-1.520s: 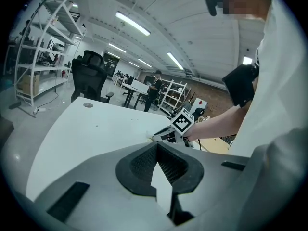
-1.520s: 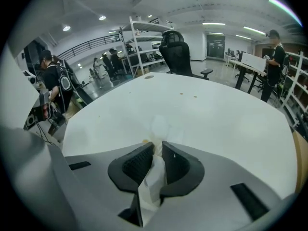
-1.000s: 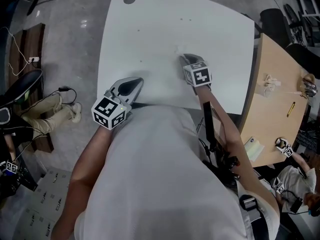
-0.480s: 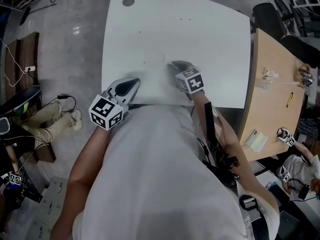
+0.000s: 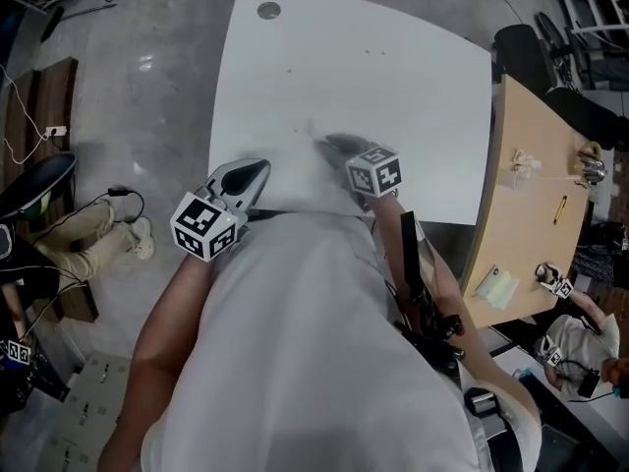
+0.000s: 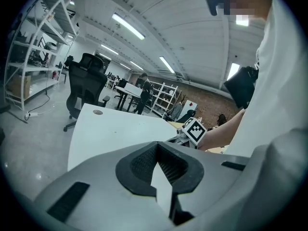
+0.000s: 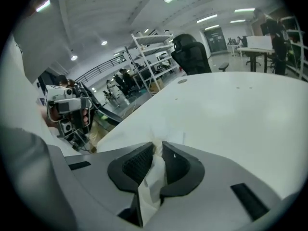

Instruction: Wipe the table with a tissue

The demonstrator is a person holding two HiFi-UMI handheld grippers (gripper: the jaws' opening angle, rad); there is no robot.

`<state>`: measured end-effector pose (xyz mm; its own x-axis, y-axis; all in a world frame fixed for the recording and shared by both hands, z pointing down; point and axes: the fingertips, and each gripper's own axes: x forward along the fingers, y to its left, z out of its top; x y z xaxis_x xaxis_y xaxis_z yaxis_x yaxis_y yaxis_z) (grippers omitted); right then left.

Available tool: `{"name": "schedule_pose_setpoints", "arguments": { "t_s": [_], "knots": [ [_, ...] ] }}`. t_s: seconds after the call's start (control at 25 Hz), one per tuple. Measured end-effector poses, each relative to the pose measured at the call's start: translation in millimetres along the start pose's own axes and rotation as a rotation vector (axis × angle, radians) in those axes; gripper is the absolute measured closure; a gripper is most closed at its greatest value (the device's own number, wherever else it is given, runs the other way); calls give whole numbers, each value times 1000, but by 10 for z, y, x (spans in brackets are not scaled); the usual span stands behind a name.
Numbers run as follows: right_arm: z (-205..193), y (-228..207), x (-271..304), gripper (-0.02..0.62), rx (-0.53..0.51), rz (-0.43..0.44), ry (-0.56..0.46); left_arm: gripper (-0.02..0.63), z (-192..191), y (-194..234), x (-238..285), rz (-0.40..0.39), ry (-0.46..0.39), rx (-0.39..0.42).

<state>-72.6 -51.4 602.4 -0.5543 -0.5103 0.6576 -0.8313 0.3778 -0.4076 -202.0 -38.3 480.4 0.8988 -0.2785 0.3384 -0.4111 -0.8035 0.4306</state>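
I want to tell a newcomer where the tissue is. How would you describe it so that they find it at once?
Start at the big white table and go to its near edge, where the right claw is. The tissue is the crumpled white paper pinched between its dark pads; the left claw beside it holds nothing.

1. The right gripper [image 5: 329, 144] has slid left across the table [image 5: 413, 77], from right of the middle to about mid-width
2. It has also come nearer, closer to the table's near edge than 1 second ago
3. The tissue [image 5: 313, 129] pinched in its jaws has travelled with it and now shows as a blurred smear just left of the tips
4. The head view has swung slightly: the round cap [image 5: 268, 11] at the table's far left corner sits lower and further right
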Motion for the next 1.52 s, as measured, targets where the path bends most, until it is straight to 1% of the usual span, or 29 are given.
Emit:
{"name": "schedule_pose_setpoints", "arguments": {
  "t_s": [0.12,0.2,0.28,0.4,0.52,0.6,0.68,0.8,0.88,1.04,1.12,1.32,1.4,1.44,1.48,1.52],
  "knots": [
    [138,-471,-173,534,12,-143,-46,600,-33,52,-75,17,-6,-13],
    [175,-859,-304,534,20,-242,-29,601,-63,97,-136,29,-6,-20],
    [193,-1174,-411,534,8,-314,6,601,-96,134,-189,39,-7,-28],
    [201,-1444,-493,534,-16,-375,52,601,-137,158,-237,51,-6,-37],
    [200,-1478,-477,534,-23,-403,79,600,-146,171,-264,58,-7,-41],
    [190,-1436,-449,534,-47,-418,99,601,-138,180,-273,58,-7,-43],
    [189,-1328,-391,534,-84,-393,119,601,-122,181,-267,55,-7,-42],
    [136,-1065,-273,534,-154,-315,150,601,-98,167,-254,46,-9,-39],
    [73,-830,-202,534,-181,-262,151,601,-93,162,-261,42,-10,-38],
    [-80,-401,-95,534,-162,-185,109,601,-94,199,-275,42,-13,-38],
    [-165,-218,-59,534,-168,-146,105,601,-97,208,-263,42,-13,-37],
    [-368,185,26,534,-236,0,177,601,-86,194,-232,34,-14,-29],
    [-344,267,23,534,-235,59,186,601,-74,190,-231,34,-17,-26],
    [-283,274,7,534,-222,75,165,600,-72,186,-235,35,-19,-26],
    [-197,241,-14,534,-199,72,131,601,-74,183,-244,37,-20,-26],
    [-100,164,-35,534,-164,51,94,601,-79,183,-256,40,-22,-27]
  ]
}}
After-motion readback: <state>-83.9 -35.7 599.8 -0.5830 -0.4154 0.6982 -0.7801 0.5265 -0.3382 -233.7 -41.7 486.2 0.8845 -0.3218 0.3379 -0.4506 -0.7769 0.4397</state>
